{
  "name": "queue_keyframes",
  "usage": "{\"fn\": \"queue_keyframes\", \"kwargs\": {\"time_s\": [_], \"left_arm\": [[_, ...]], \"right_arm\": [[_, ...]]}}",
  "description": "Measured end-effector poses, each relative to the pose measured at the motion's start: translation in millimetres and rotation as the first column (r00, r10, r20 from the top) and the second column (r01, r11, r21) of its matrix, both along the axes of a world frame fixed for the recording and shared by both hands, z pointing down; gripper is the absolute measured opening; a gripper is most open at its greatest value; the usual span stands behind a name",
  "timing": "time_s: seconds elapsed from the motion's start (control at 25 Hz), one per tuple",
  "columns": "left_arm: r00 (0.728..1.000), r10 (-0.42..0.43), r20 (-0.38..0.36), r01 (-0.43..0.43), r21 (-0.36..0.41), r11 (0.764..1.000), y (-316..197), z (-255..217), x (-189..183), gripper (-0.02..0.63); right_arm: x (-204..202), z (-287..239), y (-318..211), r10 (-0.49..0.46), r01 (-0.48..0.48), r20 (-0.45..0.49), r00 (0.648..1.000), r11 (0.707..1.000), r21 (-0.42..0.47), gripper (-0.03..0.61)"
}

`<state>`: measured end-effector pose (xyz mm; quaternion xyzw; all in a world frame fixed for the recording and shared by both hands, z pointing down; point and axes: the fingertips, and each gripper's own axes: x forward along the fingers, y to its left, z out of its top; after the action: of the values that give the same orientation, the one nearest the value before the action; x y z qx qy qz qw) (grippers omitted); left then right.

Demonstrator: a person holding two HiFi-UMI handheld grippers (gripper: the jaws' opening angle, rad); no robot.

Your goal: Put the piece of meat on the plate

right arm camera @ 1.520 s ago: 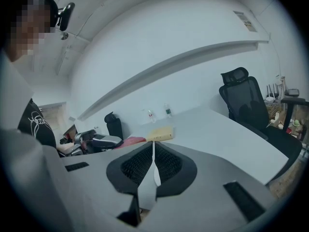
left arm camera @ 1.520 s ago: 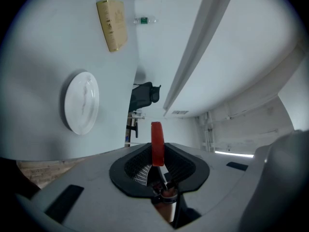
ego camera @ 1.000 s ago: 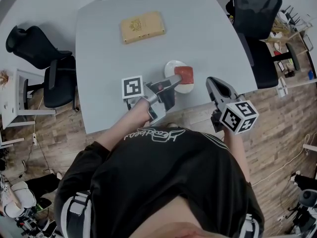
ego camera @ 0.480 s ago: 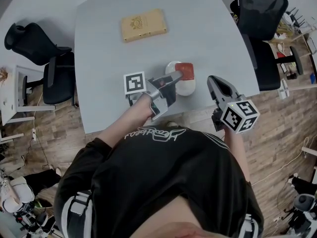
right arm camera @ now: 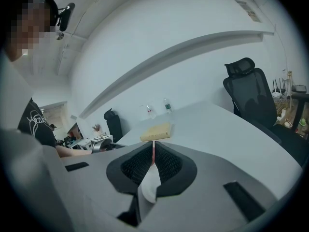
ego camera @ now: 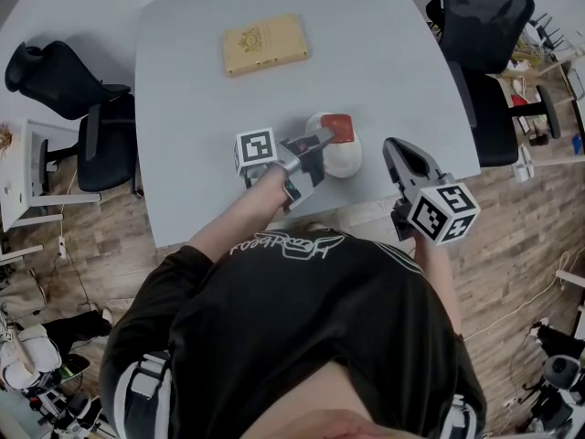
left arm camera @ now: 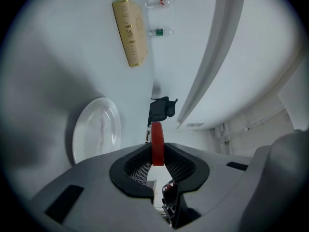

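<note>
A flat red piece of meat hangs over the far part of the white plate near the table's front edge. My left gripper is shut on it. In the left gripper view the meat stands edge-on between the pads, with the plate to its left and a gap between the two. My right gripper hovers to the right of the plate, at the table edge, holding nothing. In the right gripper view its jaws stand shut with only a thin slit between the pads.
A tan flat box lies farther out on the grey table. Small bottles stand at the far end. Black office chairs stand at the left and at the right. The person's body fills the near side.
My left gripper has carried the meat a little farther over the table and lower toward the plate. The right gripper has stayed about where it was.
</note>
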<state>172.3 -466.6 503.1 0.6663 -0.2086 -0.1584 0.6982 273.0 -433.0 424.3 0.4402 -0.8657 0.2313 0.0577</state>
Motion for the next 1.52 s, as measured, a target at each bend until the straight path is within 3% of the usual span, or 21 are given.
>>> {"fn": "queue_keyframes", "kwargs": {"time_s": [0.8,1.52], "left_arm": [[0.992,0.000,0.126,0.015,-0.119,0.993,1,73,-7,0.081],[0.986,-0.007,0.169,0.035,-0.162,0.986,-3,79,-5,0.089]], "right_arm": [[2,26,-4,0.004,-0.004,-0.002,1.000,0.999,-0.051,0.017],[1,40,-11,-0.009,0.009,0.002,1.000,0.996,-0.084,0.017]]}}
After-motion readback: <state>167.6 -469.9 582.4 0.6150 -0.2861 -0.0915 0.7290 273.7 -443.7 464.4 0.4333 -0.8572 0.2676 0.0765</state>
